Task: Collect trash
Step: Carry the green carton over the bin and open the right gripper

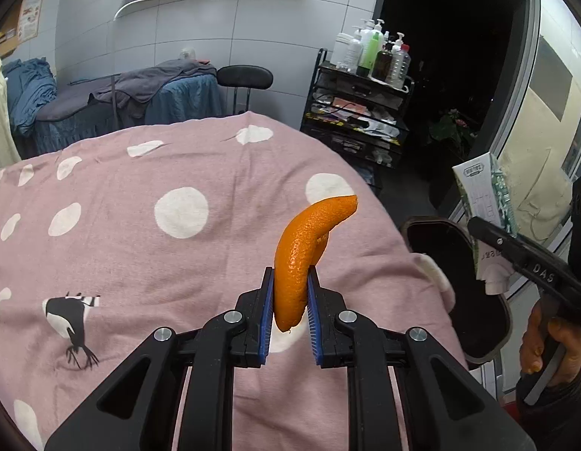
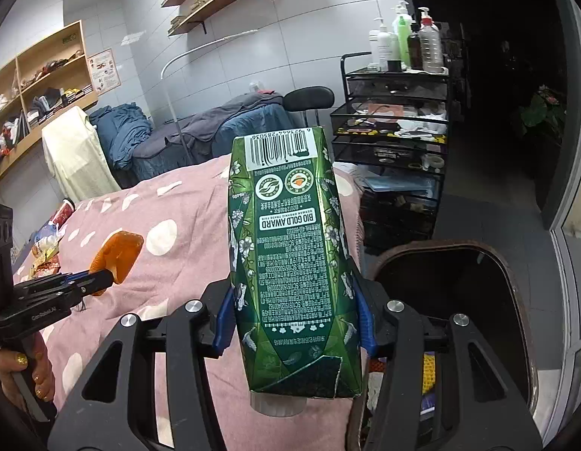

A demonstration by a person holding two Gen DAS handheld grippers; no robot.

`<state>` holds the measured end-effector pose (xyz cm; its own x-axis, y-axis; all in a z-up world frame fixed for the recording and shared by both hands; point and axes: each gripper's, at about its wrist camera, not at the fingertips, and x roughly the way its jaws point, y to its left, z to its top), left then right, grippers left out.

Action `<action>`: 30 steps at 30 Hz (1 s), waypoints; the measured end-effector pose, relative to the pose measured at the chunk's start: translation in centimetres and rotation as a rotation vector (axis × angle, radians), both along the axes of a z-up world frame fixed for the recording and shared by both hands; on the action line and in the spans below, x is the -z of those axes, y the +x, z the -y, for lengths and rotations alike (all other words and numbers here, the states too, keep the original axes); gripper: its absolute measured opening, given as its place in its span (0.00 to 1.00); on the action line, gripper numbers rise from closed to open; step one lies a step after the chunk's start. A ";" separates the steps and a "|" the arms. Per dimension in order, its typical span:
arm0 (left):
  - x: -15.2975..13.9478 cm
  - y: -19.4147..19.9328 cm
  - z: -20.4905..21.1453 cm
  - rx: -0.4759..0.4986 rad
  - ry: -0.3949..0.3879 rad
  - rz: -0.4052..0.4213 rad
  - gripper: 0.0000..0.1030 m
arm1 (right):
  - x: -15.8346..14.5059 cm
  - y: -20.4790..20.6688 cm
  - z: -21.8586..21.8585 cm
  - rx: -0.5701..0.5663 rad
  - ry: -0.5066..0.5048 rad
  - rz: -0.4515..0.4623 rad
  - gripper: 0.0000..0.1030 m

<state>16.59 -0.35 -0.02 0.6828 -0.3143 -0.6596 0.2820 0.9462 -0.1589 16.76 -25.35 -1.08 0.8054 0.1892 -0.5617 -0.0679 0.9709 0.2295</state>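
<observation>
- Far out at 9 o'clock in the right wrist view, wrappers lie on the bed.
- The left gripper has its jaws clenched on a curl of orange peel, which sticks up toward 12 o'clock above the pink dotted bedcover.
- The right gripper has its jaws grasping a green drink carton, cap end toward the camera, barcode at 12 o'clock.
- At 3 o'clock of the carton, beside the bed, stands a dark open bin.
- Behind the bin stands a black cart topped with bottles.
</observation>
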 end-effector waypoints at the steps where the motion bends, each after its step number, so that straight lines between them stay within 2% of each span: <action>1: -0.1 -0.2 0.4 0.006 -0.001 0.004 0.16 | 0.1 -0.3 0.2 0.008 -0.003 0.000 0.50; 16: -0.9 -2.7 6.3 0.125 -0.037 0.023 0.16 | 2.6 -3.8 5.4 0.147 0.031 -0.058 0.50; 30: -0.2 -3.2 10.4 0.212 -0.033 0.002 0.16 | 7.3 -2.0 9.9 0.282 0.054 -0.220 0.50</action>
<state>13.35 -10.76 0.13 0.6005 -0.4719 -0.6455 0.4742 0.8602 -0.1877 14.78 -35.27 -8.38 0.6909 0.0114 -0.7228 0.2573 0.9305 0.2607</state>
